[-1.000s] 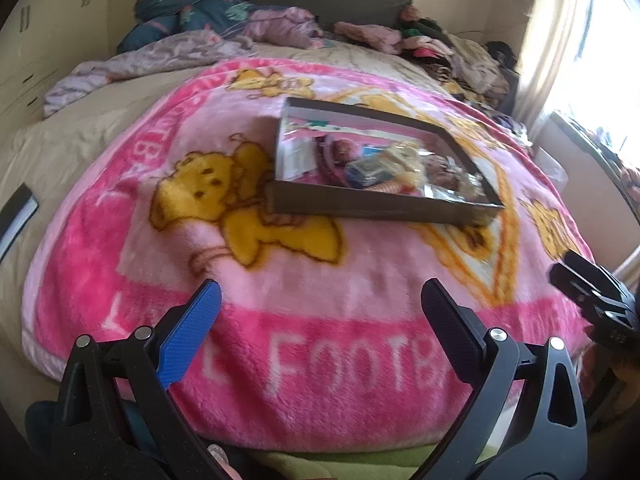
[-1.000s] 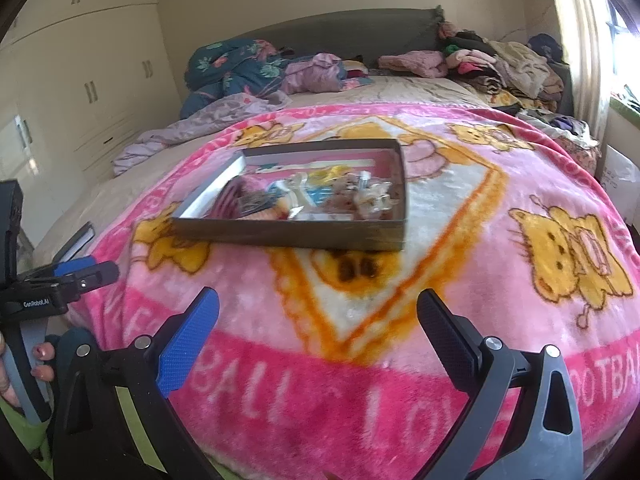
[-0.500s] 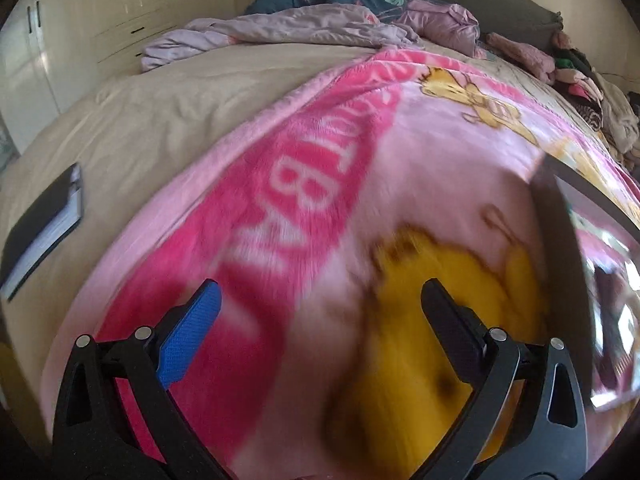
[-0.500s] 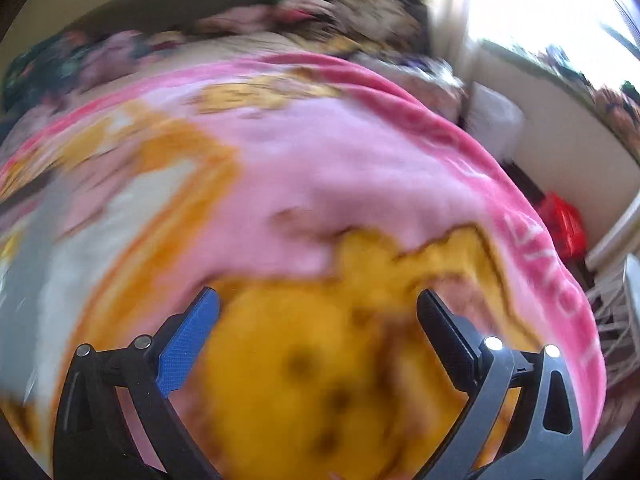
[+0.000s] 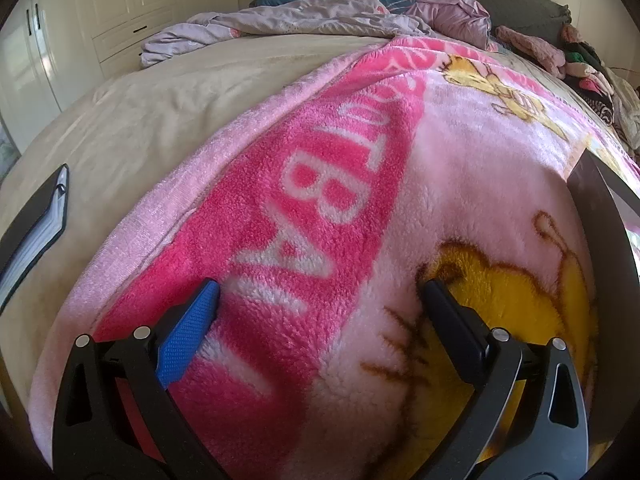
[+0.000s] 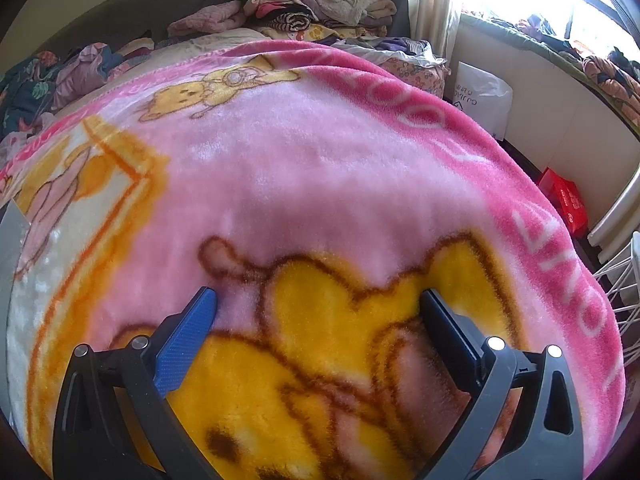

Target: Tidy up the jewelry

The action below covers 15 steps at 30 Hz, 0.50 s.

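Observation:
The dark jewelry box shows only as a side wall at the far right edge of the left wrist view; its contents are hidden. A grey sliver at the left edge of the right wrist view may be the same box. My left gripper is open and empty, low over the pink blanket, left of the box. My right gripper is open and empty, low over the yellow bear print on the blanket.
A black notebook lies on the beige sheet at the left. Bedding and clothes are piled at the head of the bed. A white bag, a red box and a white rack stand beside the bed's right side.
Both grippers moved forward and down close to the blanket and swung apart, the left turning leftward, the right turning rightward. The box left the middle of both views. Both stayed open.

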Tool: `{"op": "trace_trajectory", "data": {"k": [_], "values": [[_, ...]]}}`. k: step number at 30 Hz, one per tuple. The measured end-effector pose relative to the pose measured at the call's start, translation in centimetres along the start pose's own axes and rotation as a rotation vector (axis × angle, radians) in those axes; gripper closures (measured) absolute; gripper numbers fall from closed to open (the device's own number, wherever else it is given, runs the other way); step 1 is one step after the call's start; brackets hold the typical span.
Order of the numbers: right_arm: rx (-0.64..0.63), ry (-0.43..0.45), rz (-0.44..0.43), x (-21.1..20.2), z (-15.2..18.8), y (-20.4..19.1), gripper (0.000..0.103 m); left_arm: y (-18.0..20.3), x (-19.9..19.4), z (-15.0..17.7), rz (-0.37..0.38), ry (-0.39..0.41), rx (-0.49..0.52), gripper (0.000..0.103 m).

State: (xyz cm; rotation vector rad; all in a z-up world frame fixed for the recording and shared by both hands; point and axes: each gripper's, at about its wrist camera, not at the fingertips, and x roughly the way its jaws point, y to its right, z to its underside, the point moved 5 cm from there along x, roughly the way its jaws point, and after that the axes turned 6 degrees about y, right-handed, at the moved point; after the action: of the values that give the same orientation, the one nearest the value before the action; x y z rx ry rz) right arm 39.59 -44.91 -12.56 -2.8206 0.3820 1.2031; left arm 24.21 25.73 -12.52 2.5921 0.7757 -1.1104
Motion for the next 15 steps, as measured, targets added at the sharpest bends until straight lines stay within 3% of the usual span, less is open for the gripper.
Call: {"op": "trace_trajectory", "data": {"k": [15], "values": [[0.0, 0.003, -0.002, -0.46, 0.37, -0.03, 0.005, -0.1, -0.1, 0.06, -0.001, 0.0, 0.001, 0.01]]}}
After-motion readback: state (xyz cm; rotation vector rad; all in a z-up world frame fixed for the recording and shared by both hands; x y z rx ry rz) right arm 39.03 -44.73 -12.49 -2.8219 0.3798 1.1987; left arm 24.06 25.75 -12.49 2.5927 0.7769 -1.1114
